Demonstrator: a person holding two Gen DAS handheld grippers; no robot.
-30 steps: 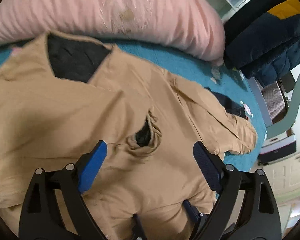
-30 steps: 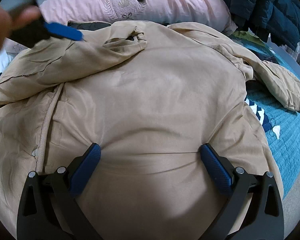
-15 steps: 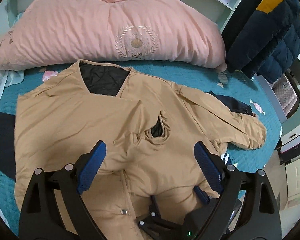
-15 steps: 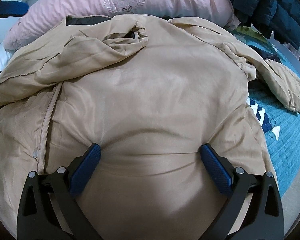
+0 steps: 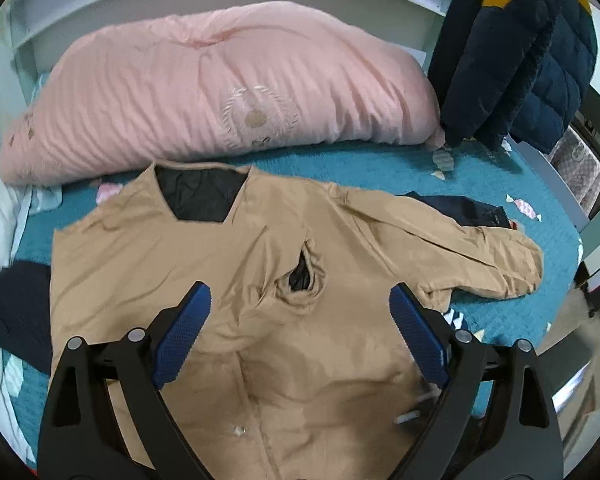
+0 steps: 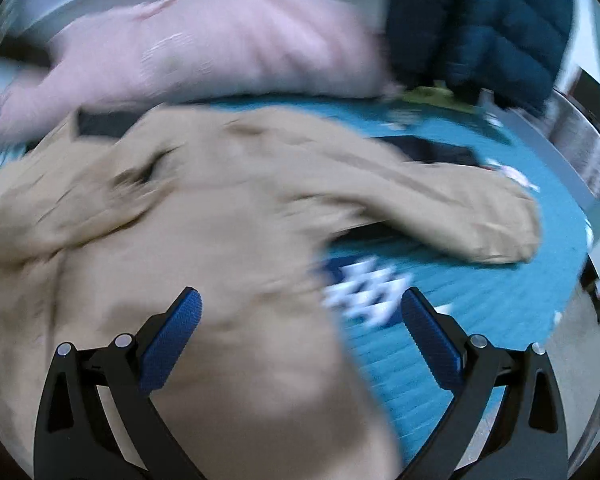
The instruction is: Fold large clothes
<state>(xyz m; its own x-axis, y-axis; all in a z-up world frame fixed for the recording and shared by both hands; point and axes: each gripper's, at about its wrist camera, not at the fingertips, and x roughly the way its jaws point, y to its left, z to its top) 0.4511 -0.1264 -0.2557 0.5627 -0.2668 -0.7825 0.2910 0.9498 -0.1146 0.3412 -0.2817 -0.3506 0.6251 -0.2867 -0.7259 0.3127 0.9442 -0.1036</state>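
Note:
A large tan jacket with a black lining at the collar lies spread on the teal bedspread. One sleeve is folded across the chest, its cuff opening facing up. The other sleeve stretches right. My left gripper is open and empty, held above the jacket's lower half. My right gripper is open and empty above the jacket's right edge; that view is blurred. The right sleeve lies ahead of it.
A big pink pillow lies across the head of the bed. A navy puffer coat hangs at the back right. Dark clothing lies at the left edge, and another dark garment lies under the right sleeve. The bed's right edge drops off.
Both grippers have pulled up and back from the jacket. The left wrist view now takes in the whole jacket. The right gripper swung right toward the jacket's edge, blurring its view.

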